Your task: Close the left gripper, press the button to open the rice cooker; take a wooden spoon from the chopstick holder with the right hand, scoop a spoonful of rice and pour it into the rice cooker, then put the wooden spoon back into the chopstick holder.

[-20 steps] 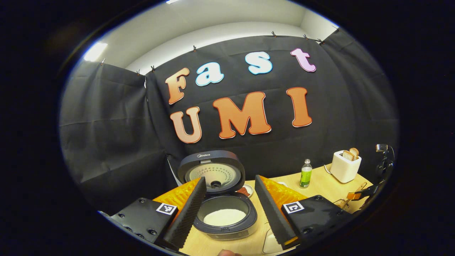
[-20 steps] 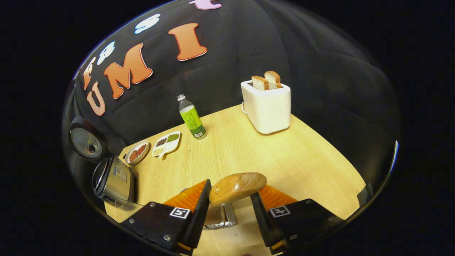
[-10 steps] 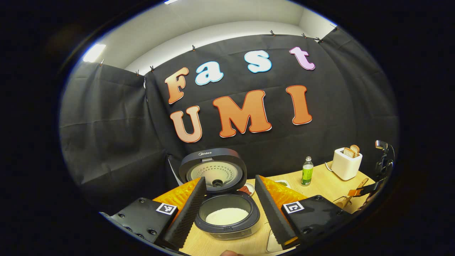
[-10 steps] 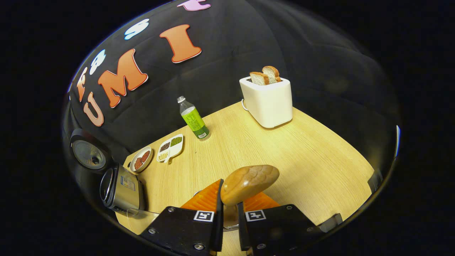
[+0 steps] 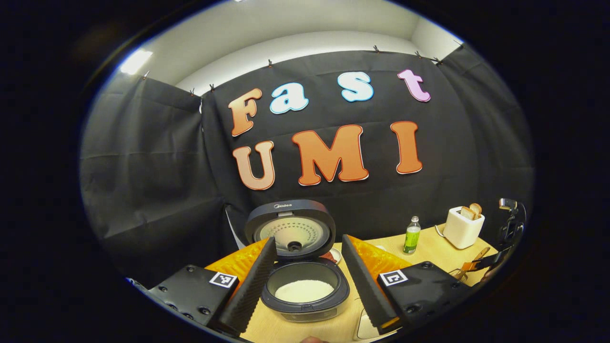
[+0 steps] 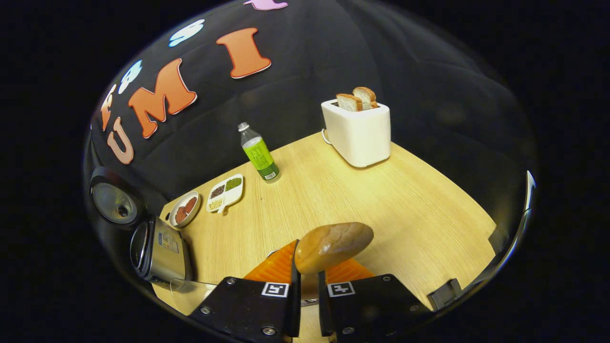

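Note:
The dark rice cooker [image 5: 305, 305] stands open, lid [image 5: 290, 227] raised, white rice in its pot. My left gripper [image 5: 308, 239] hovers in front of it, open with nothing between its fingers. In the right gripper view my right gripper [image 6: 308, 281] is shut on the handle of the wooden spoon [image 6: 333, 241], whose bowl sticks up above the fingertips. A sliver of the metal chopstick holder [image 6: 309, 301] shows below, between the fingers. In the left gripper view, the right gripper [image 5: 483, 263] with the spoon sits far right, beside the wire holder [image 5: 459, 273].
On the wooden table [image 6: 381, 205] stand a white toaster [image 6: 357, 133] with two bread slices, a green-labelled bottle [image 6: 259, 155], a divided tray of grains [image 6: 224, 191] and a small round dish [image 6: 184, 209]. The cooker [image 6: 159, 252] sits at the table's left end.
My right gripper has shut on the spoon's handle, having stood open around it a second ago. The left gripper has drawn back slightly from the cooker.

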The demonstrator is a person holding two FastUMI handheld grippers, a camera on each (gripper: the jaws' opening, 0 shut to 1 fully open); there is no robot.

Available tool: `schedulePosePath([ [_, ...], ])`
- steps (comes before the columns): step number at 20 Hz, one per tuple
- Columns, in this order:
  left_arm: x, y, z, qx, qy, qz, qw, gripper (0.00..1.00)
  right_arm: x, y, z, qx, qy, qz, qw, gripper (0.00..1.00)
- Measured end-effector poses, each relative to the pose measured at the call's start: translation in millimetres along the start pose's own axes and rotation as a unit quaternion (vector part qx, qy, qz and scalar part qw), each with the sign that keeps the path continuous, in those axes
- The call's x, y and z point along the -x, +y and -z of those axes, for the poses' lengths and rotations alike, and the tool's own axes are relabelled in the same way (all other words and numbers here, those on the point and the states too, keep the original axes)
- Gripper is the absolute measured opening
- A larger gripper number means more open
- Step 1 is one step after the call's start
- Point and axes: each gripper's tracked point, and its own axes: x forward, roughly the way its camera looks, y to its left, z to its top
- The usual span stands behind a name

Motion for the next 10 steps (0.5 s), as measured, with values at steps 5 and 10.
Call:
schedulePosePath([
  [5, 0.5, 6.4, 3.7, 0.03, 0.007, -0.001, 1.0, 0.89, 5.2, 2.2, 2.9, 0.004, 0.017, -0.006, 1.0, 0.12],
  [10, -1.4, 12.5, 3.2, 0.029, 0.004, 0.0, 1.0, 0.89, 17.5, 7.1, -14.0, 0.001, -0.008, -0.01, 1.0, 0.1],
])
